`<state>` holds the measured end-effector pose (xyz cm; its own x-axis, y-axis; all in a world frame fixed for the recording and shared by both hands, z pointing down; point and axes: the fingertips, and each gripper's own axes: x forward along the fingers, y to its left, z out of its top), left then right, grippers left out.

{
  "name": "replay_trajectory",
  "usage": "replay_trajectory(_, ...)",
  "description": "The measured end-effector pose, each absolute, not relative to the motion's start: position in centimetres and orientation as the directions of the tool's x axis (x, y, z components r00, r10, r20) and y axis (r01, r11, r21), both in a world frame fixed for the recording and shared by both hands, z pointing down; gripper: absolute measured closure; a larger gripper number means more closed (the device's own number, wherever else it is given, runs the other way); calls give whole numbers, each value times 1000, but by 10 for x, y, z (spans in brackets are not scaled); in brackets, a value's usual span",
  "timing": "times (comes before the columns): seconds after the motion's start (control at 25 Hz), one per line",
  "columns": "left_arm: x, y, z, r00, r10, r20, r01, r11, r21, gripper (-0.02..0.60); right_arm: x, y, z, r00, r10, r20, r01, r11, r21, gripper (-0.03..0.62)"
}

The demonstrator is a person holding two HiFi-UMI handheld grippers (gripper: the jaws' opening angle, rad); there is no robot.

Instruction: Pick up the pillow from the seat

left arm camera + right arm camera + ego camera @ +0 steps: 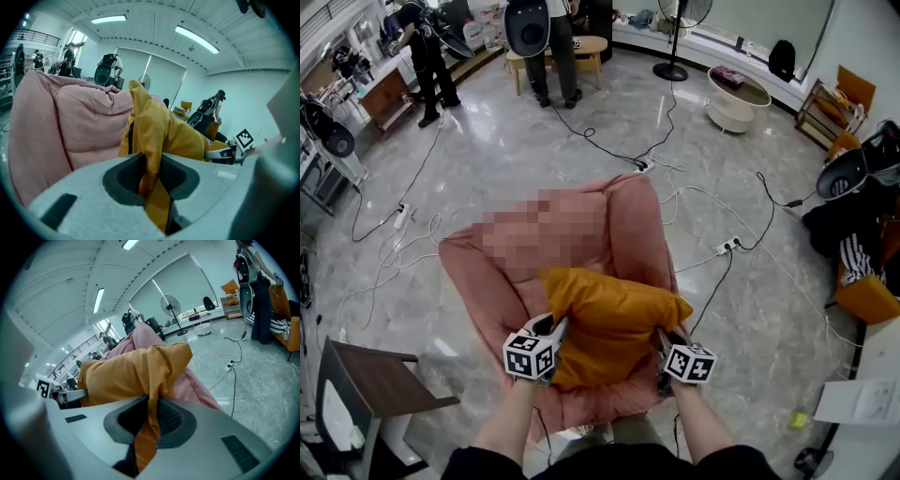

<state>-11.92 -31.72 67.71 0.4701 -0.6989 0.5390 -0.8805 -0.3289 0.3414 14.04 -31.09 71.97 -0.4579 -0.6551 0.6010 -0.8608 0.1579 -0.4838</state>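
Mustard-yellow fabric pillow (609, 323) sits at the front of the pink upholstered armchair seat (623, 225), and both tools are on it. The left gripper (551, 334) has pinched the pillow's left edge: in the left gripper view its jaws stand narrow, with a fold of yellow cloth clamped between the dark pads (176, 177). The right gripper (662, 343) does the same at the right edge, its jaws close together on a hanging strip of the fabric. Whether the pillow has left the cushion cannot be told.

The armchair's padded arms rise on either side of the pillow, close beside each gripper. Around the chair, white cables (403, 246) and black ones trail over the grey marble floor (487, 159), with a power strip (728, 246) near the chair's right. A dark wooden chair (370, 380) stands at the left, a white oval table (736, 98) and a standing fan (675, 37) well beyond. People (553, 56) stand far back.
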Motion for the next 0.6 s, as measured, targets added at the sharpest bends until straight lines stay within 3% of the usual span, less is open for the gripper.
replay_trajectory(0.6, -106, -240, 650, 529, -707, 469, -847, -409, 339, 505, 154, -215, 692, -384, -711, 590, -884, 99, -456, 543)
